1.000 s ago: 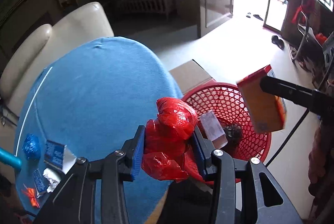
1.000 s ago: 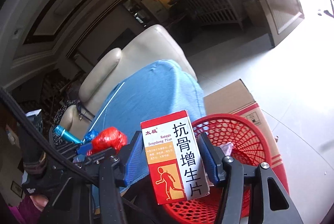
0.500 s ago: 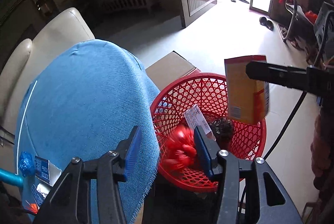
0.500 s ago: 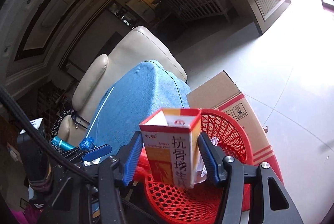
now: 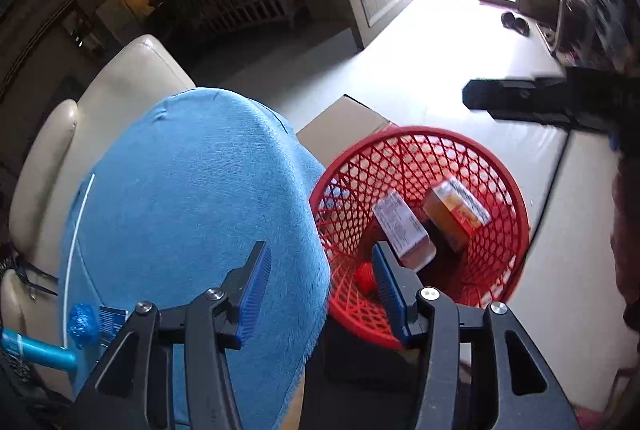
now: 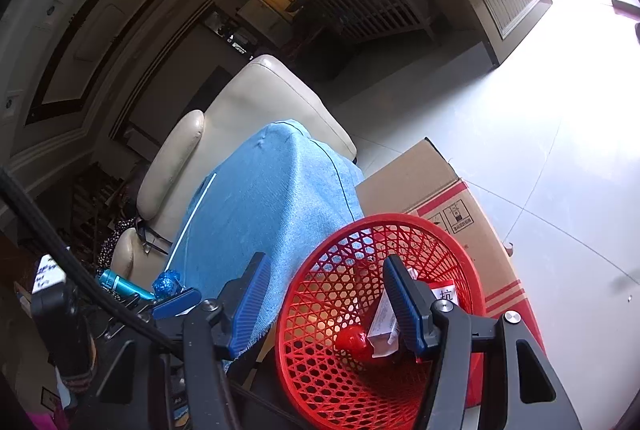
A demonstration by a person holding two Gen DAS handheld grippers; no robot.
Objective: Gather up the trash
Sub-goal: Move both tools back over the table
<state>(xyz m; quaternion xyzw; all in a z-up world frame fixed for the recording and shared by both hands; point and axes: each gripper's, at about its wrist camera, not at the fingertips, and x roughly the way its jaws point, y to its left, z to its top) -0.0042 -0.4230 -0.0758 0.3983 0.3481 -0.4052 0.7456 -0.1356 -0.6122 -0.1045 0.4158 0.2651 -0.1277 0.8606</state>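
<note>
2 boxes and 1 red bag lie in the red basket, beyond both empty grippers' just-spread fingers: left gripper, right gripper.

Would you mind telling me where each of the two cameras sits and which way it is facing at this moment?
Left wrist view: sits on the left gripper, looking steeply down over the blue cloth into the red basket; its own open, empty fingers show, plus the right gripper's finger at upper right.
Right wrist view: sits on the right gripper, angled less steeply over the same basket, toward the cream armchair and cardboard box; its open fingers and the left gripper's finger show.
Shared: basket, cloth, armchair, box, the dropped red bag.
</note>
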